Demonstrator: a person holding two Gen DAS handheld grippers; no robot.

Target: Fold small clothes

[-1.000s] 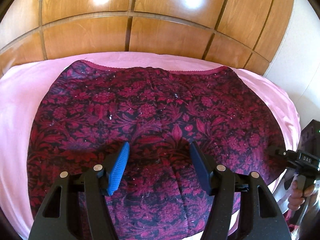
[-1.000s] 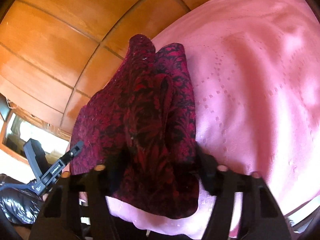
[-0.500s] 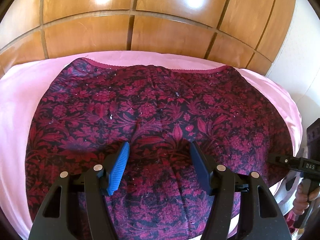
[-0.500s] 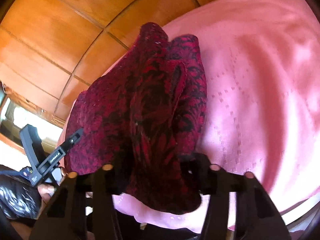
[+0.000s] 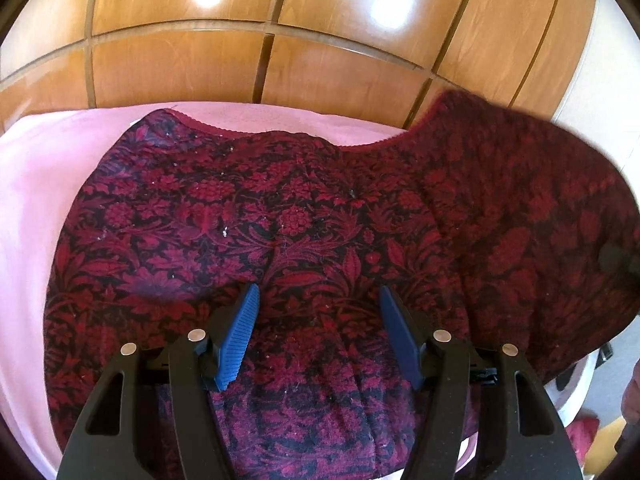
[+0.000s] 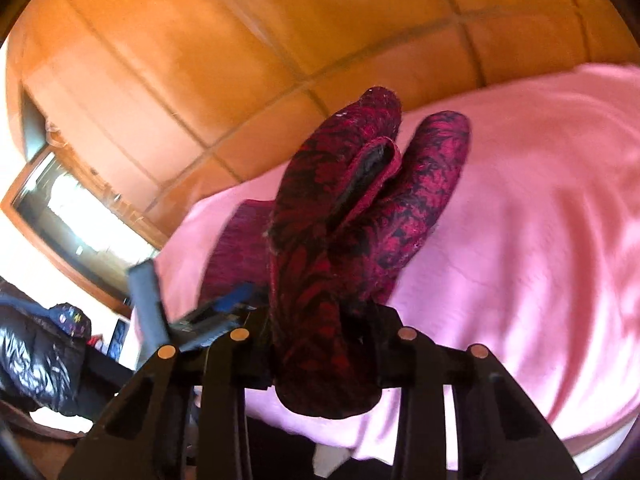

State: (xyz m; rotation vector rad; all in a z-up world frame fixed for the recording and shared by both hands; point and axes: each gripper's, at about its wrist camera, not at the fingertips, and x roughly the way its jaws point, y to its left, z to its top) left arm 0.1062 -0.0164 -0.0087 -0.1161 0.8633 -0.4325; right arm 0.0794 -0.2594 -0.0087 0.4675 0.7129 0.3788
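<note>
- Change since earlier frame: right edge of garment (image 5: 304, 240), formerly flat on the bed, now raised and swung inward, blurred in left wrist view; right gripper (image 6: 320, 344) turned further over the bed; left gripper (image 5: 316, 332) position unchanged.
- Garment: small knit piece, dark red floral on black, scalloped trim along far edge; lies spread across pink bedcover (image 5: 36, 184), far edge toward the bed's head side, near part running to the bed's near edge; right portion lifted off the cover.
- Right gripper: fingers closed on a bunched fold of the garment's right edge, cloth standing up between them and hanging below.
- Left gripper: blue pads (image 5: 238, 336) apart, nothing between them, held over the garment's near-middle; contact with cloth cannot be told.
- Governing relation: flat bulk of garment lies to the left of the right gripper, long axis running left to right across the bed; right gripper alone holds cloth, so the fold likely carries right edge over toward left edge; left gripper is nearer the centre line, placed to pin it.
- Surface: soft pink bedcover, slightly rumpled.
- Room: glossy wooden panelling (image 5: 320, 40) behind bed; framed window (image 6: 80, 216) and dark shiny jacket (image 6: 36, 360) at left in right wrist view.
</note>
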